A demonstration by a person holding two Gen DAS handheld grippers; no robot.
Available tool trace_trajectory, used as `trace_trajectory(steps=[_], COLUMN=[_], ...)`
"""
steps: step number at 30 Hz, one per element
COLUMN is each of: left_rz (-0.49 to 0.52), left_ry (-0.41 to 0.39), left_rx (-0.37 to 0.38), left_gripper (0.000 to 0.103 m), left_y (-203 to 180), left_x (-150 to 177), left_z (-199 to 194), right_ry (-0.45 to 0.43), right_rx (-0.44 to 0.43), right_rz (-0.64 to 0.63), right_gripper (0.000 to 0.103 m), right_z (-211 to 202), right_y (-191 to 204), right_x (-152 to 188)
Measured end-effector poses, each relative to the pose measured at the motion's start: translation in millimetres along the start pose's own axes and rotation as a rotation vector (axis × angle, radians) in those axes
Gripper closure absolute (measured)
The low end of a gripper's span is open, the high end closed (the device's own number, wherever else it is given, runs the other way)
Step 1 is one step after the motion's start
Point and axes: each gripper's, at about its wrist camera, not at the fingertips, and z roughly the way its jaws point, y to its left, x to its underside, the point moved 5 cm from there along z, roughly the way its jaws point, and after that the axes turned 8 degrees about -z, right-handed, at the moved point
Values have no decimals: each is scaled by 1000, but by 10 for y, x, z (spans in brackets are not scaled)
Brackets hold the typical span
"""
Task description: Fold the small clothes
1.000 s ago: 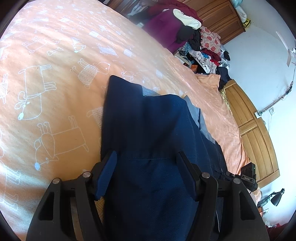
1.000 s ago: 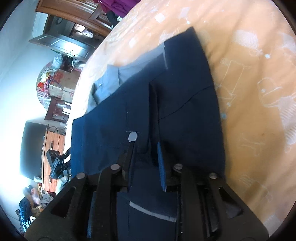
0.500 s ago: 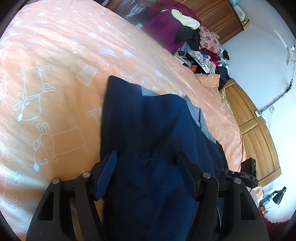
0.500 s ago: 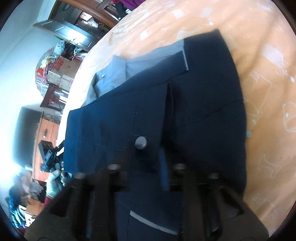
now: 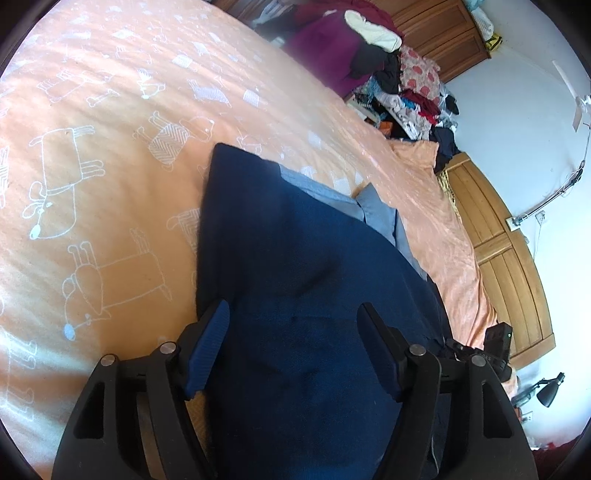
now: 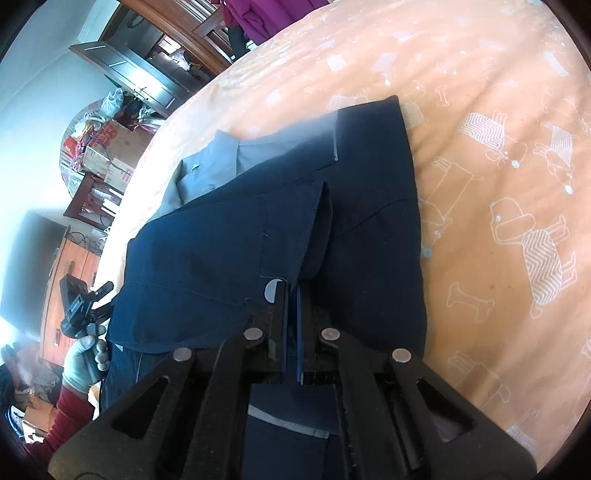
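R gripper (image 6: 291,295): nearest in the right wrist view; jaws drawn narrow w/ a fold of navy cloth pinched between the pads; round pale button (image 6: 270,290) sits just left of the tips
L gripper (image 5: 293,314): jaws spread wide, nothing between them; fingers straddle the cloth from above – can't tell if the pads touch it; blue pad (image 5: 208,349) on the left finger hangs at the garment's left edge
L hand (image 6: 83,360): pale glove, red sleeve (image 6: 68,417) below it; wraps the handle of the L gripper at the garment's near-left side, seen from the right wrist view
Garment (image 6: 369,236): navy shirt, lies on the bed partly folded – one panel lapped over the other, w/ a raised crease running away from the R gripper's tips; grey lining (image 6: 221,162) and collar show at the far end
Bedsheet (image 5: 110,155): orange, white cartoon dogs and bones; under the garment on all sides
Clothes pile (image 5: 373,62): far edge of bed; maroon, white, floral pieces heaped together
Wardrobe (image 5: 443,33): wooden, behind the pile
Far left, right wrist view: cardboard boxes (image 6: 110,144), dark cabinet; blurry
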Motion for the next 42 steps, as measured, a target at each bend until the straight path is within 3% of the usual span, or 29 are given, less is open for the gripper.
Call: trace_trajectory(steps=[5,8,13,16,17,18,19,21,24,27,31,34,39,40,42], left_rz=[109,152,171,227,261,278,271,197,150,106,293,369,322,290,194], left_ry=[57,40,-23,-39,-23,5,31,-5,-81,-111,-33,15,-36,-63,-135], left_rx=[-122,-200,-240,-188,-219,-310,-387,-366,-437,-503,-427,-517,-629,-621,-534], left_gripper=[26,26,25,23,22,22,22,25,23,26,23,23,22,21,20], left_y=[-94,-45,8,-167,-194,-116,16,194,331,486,-14,-72,160,213,326], left_x=[96,145,292,479,558,623,668,673,649,664,862,922,770,779,754], left_z=[-10,-123,-494,-636,-611,-550,-495,-604,-967,-1248,-1138,-933,-638,-655,-866], right_ry=[27,21,-48,-74,-60,-34,-6,81,76,63,40,26,43,45,50], right_rx=[-20,26,105,68,56,57,70,92,73,71,48,38,19,5,-10], right_rz=[29,-3,-107,-167,-176,-179,-175,-158,-130,-144,-65,-21,-85,-122,-197], right_gripper=[99,91,88,88,88,88,88,89,87,68,68,65,64,64,64], right_z=[99,38,-280,-308,-248,-144,-38,171,89,-69,-234,-290,-216,-212,-214], right_y=[-113,-53,215,477,514,514,471,313,265,311,259,257,600,724,980], right_x=[18,21,-17,18,39,72,108,243,309,398,575,673,704,693,658])
